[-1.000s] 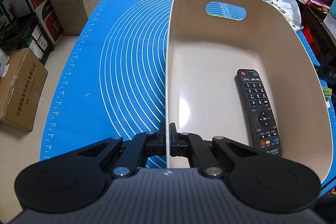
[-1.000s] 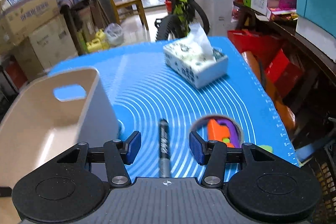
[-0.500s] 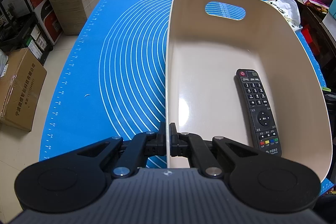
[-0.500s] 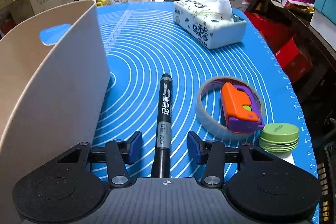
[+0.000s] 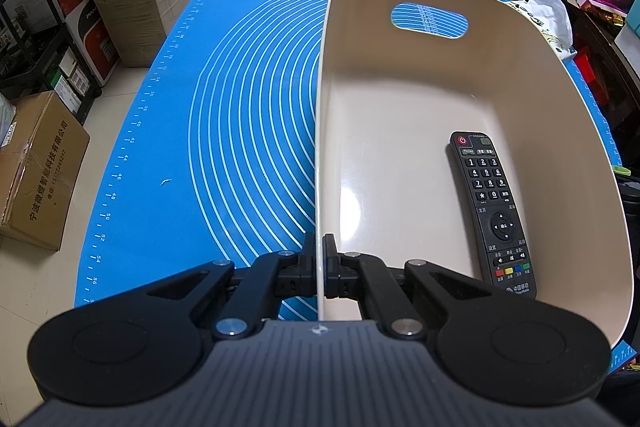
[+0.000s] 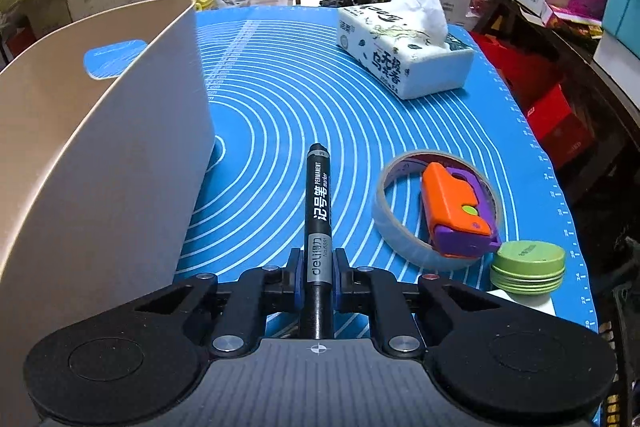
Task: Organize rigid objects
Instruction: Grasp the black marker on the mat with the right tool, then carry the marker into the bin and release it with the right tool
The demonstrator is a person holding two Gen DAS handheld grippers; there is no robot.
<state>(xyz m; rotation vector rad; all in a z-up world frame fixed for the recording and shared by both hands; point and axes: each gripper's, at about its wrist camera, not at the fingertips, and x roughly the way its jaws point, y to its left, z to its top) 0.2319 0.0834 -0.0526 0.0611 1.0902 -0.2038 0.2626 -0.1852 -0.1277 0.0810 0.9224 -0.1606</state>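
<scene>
Right gripper (image 6: 317,269): jaws have just been closing; the blue pads now sit against both sides of the black marker (image 6: 318,215), gripping it near its rear end.
Marker position: lies flat on the blue mat (image 6: 280,99), tip pointing away, just beside the bin's right wall.
Step in hand: judged to be securing the marker for transfer into the bin.
Advice on grip: the hold is well behind the marker's middle, so the front may droop on lifting; a firm pinch and a level, slow lift appear wise.
Advice on path: the wall stands tall, so the marker needs to clear the rim before moving left.
Left gripper (image 5: 319,267): closed narrowly on the bin's near wall, steadying it.
Beige bin (image 5: 400,75): holds one black remote control (image 5: 490,211), lying flat along its right side; the rest of the floor is bare.
Tape roll (image 6: 400,227): encircles an orange-and-purple toy (image 6: 456,215).
Green tin (image 6: 528,267): touching the roll, lid on.
Tissue pack (image 6: 404,47): well apart, far side.
</scene>
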